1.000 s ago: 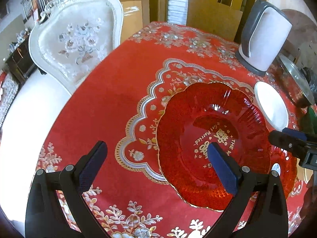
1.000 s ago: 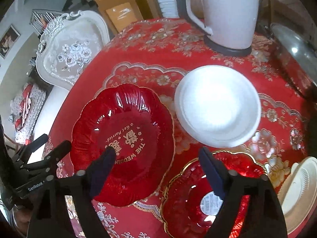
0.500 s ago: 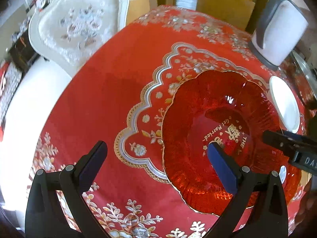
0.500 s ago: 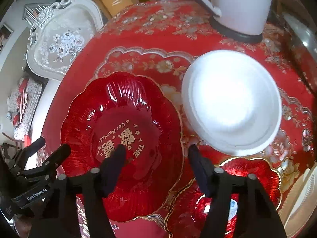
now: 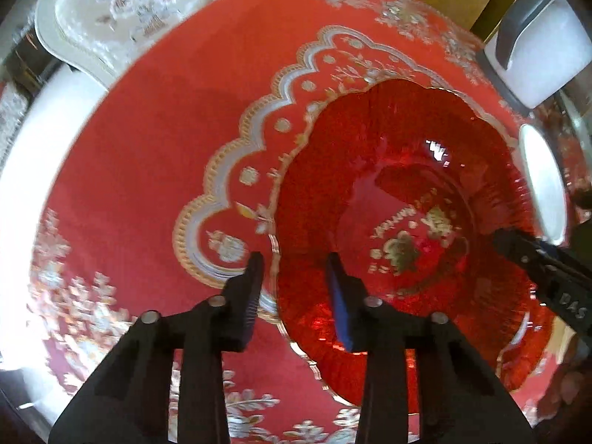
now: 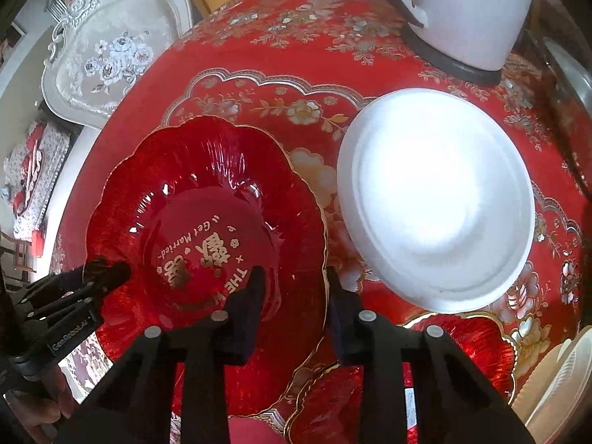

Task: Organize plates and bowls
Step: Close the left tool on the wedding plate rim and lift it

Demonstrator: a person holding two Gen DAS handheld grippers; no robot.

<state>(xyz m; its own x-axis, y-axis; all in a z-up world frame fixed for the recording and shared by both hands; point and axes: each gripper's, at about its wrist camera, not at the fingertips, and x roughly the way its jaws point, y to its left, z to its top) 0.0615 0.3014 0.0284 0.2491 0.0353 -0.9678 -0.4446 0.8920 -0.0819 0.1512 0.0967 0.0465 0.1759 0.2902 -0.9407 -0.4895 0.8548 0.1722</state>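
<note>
A red scalloped glass plate (image 5: pixel 407 185) (image 6: pixel 207 185) with gold lettering lies on the red patterned tablecloth (image 5: pixel 166 129). My left gripper (image 5: pixel 294 270) points down over the plate's left rim. Its jaws are closing, one pad outside the gold edge and one on the inner wall, both against the glass. At the opposite rim my right gripper (image 6: pixel 294 277) stands the same way, jaws closing with its pads on the rim. Each gripper also shows in the other's view: the left gripper (image 6: pixel 107 266) and the right gripper (image 5: pixel 518 244).
A white bowl (image 6: pixel 436 207) (image 5: pixel 544 185) sits just right of the plate. A second red plate (image 6: pixel 462 340) lies near the front right, cream plates (image 6: pixel 562 370) beyond it. A white kettle (image 6: pixel 462 11) stands at the back, and a white chair (image 6: pixel 111 55) stands off the table's left.
Both grippers came down onto the red plate. Their jaws went from wide apart to narrow, each now straddling one side of the plate's rim.
</note>
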